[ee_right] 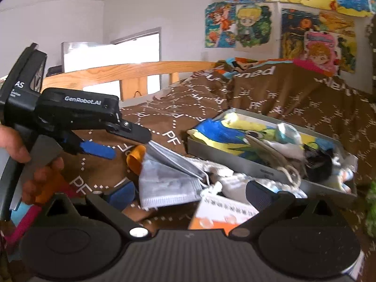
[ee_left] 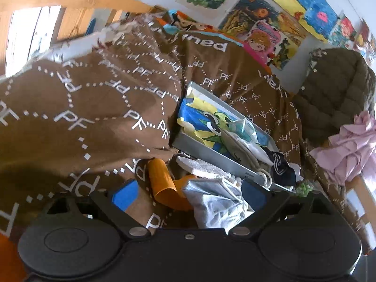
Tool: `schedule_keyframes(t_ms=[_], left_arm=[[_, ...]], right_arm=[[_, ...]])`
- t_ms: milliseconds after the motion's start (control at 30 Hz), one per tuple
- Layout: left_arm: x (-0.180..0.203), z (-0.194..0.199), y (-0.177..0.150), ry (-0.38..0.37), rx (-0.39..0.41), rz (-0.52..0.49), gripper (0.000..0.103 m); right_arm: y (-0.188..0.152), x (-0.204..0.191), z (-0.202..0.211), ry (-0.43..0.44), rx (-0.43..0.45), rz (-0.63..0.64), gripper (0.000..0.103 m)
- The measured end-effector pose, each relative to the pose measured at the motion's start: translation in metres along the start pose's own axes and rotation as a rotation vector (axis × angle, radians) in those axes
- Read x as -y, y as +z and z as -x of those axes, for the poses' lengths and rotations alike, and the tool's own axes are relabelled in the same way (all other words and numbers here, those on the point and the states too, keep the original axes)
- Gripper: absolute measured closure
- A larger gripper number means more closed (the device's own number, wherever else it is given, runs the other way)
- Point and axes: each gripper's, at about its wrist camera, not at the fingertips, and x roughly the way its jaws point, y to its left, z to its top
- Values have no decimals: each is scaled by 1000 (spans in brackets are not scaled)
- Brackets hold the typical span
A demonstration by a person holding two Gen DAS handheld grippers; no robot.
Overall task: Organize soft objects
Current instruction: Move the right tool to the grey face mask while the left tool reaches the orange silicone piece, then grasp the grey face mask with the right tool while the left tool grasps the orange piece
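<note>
"GenRobot.AI" is printed on the left gripper (ee_right: pixel 122 144), whose jaws are spread with nothing held. "PF" is repeated across the brown blanket (ee_left: pixel 98 108). The right gripper (ee_right: pixel 188 195) is likewise spread, over crumpled grey cloth (ee_right: pixel 164 183). The grey tray (ee_right: pixel 235 159) at two o'clock is heaped; its contents are indistinct.

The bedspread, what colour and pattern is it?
Brown bedspread with white dotted lines and "PF" letters; clearest from the left wrist.
</note>
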Motion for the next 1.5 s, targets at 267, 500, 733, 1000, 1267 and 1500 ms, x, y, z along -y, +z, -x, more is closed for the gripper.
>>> schedule_keyframes(t_ms=[267,500,733,1000,1267,1500], left_arm=[[-22,-17,8,-48,-46,162,24],[-30,-32,14,-62,-68,202,36],[-34,-34,13,-46,-89,216,52],[-38,-32,10,-52,-93,236,52],[-36,-28,7,-36,-99,213,55],[-33,-28,4,-33,-105,178,55]], right_arm=[[13,-10,-47,78,-44,82,0],[9,-12,-67,78,-99,65,5],[1,-17,-71,44,-128,108,15],[2,-13,-71,32,-146,97,37],[6,-1,-66,-12,-152,62,72],[7,6,-65,-43,-158,33,82]])
